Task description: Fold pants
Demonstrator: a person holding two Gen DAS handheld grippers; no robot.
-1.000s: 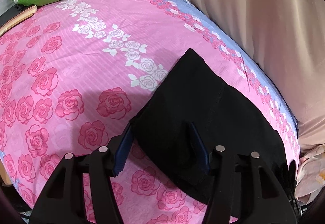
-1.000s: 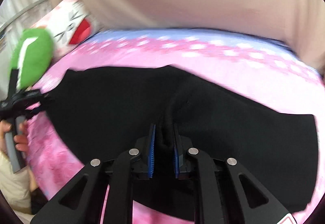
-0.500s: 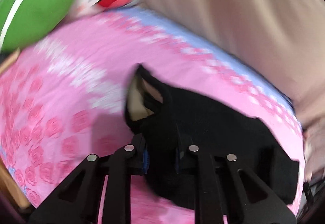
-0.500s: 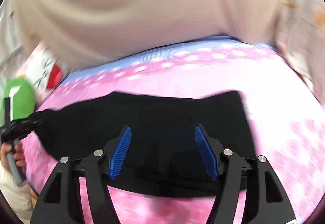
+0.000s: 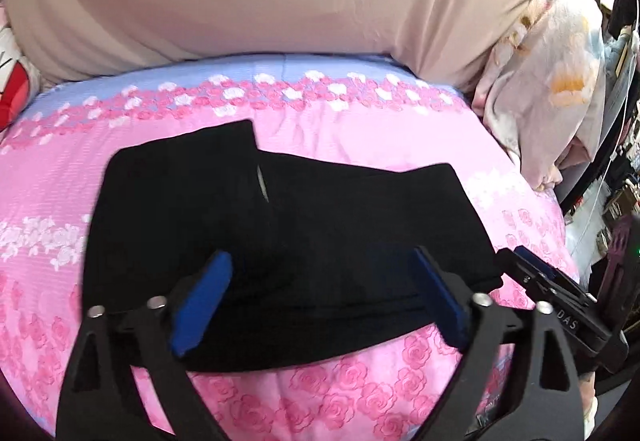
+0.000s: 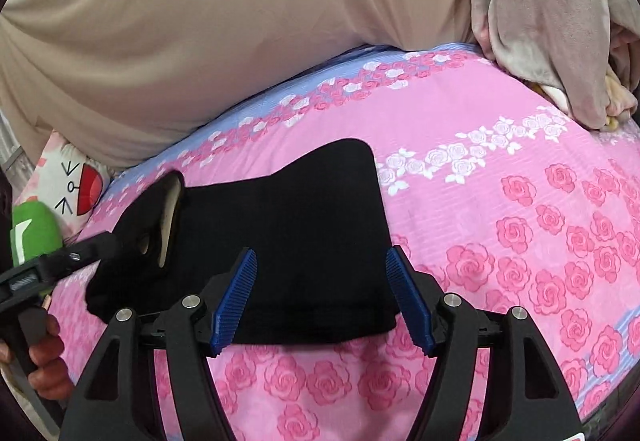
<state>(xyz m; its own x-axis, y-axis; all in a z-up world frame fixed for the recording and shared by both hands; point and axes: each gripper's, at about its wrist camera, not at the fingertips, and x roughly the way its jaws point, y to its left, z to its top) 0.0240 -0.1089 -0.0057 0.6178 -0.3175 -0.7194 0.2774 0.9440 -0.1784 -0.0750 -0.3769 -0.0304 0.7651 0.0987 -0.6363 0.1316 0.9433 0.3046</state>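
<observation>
We see the black pants (image 5: 280, 241) lying folded on the pink rose bed (image 5: 360, 129), toward its near edge. Our left tool (image 5: 316, 293) hovers spread wide over them, gripping nothing; our right tool (image 6: 322, 293) is likewise wide apart and empty above their near hem.

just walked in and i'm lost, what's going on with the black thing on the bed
A person is folding black pants on a pink rose-print bedspread, with a hand-held gripper in each hand. The left hand-held gripper and right hand-held gripper are both open above the pants, gripping nothing. The pants lie partly folded, one end flipped over.
</observation>
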